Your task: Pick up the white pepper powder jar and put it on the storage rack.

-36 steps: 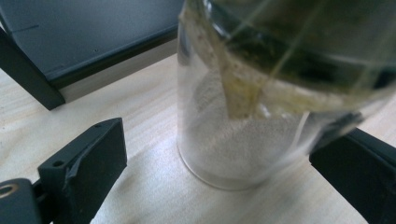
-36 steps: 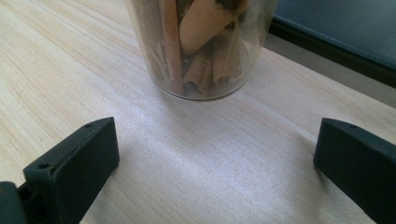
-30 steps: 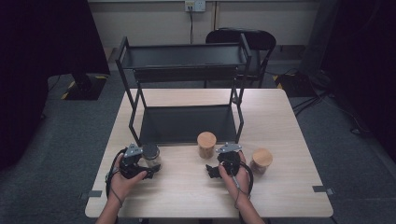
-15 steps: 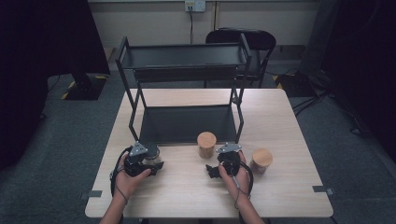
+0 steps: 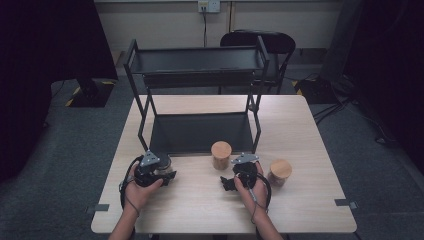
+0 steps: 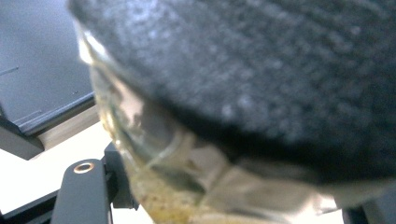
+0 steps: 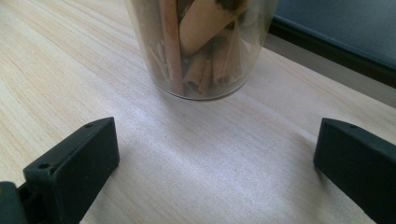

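Nearest the person, the left gripper (image 5: 159, 169) sits low on the tabletop (image 5: 200, 210), close to the front edge of the black shelf rack (image 5: 200, 132). Its jaws have just been closing, and a glass jar with a dark lid (image 6: 196, 177) now stands between them: in the left gripper view the jar's clear wall and its blurred dark lid crowd the lens, with one black jaw beside the glass. A second ago the jaws stood wide around that jar; now they are clamped on it. That likely means the grasp is made and the jar is ready to be lifted, probably toward the rack.

The jar stands upright on the tabletop, its long axis vertical and its lid facing up; in the high view it is mostly hidden under the gripper.

The right gripper (image 5: 235, 181) rests on the tabletop with its jaws spread wide and nothing between them. In the right gripper view it points at the cinnamon-stick jar (image 7: 201, 46), which stands upright just ahead of the jaws, untouched. Another cork-lidded jar (image 5: 280, 171) stands just to the right of that hand.

Beyond them, a dark chair (image 5: 272, 47) stands behind the rack.
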The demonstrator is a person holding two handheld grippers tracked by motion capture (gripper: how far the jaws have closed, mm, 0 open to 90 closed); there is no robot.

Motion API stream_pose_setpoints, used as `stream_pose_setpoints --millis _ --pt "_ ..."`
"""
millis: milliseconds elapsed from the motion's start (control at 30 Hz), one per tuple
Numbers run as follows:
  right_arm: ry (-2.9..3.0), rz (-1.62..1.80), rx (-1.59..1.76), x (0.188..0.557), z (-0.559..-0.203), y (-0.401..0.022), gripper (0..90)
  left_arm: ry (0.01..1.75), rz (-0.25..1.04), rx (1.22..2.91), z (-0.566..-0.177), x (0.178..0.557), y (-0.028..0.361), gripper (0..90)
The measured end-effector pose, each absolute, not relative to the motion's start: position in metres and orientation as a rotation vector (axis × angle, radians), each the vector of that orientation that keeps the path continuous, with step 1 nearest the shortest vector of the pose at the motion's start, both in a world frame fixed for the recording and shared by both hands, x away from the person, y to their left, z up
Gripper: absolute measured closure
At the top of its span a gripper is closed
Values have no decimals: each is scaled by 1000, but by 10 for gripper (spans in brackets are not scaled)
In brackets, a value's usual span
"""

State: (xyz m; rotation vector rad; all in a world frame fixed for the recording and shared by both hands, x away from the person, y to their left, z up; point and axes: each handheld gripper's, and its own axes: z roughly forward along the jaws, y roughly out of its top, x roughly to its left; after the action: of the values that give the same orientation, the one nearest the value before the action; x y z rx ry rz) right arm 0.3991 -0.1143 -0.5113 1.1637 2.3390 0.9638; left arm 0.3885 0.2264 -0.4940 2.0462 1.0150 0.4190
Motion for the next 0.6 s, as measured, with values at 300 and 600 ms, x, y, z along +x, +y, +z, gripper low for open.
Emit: stream_pose_setpoints --millis 300,600 --pt "2339 964 1164 399 -511 -114 0 1023 414 2038 -492 390 228 309" --pt "2339 964 1164 399 -511 -114 0 1006 385 2038 -484 396 226 310"
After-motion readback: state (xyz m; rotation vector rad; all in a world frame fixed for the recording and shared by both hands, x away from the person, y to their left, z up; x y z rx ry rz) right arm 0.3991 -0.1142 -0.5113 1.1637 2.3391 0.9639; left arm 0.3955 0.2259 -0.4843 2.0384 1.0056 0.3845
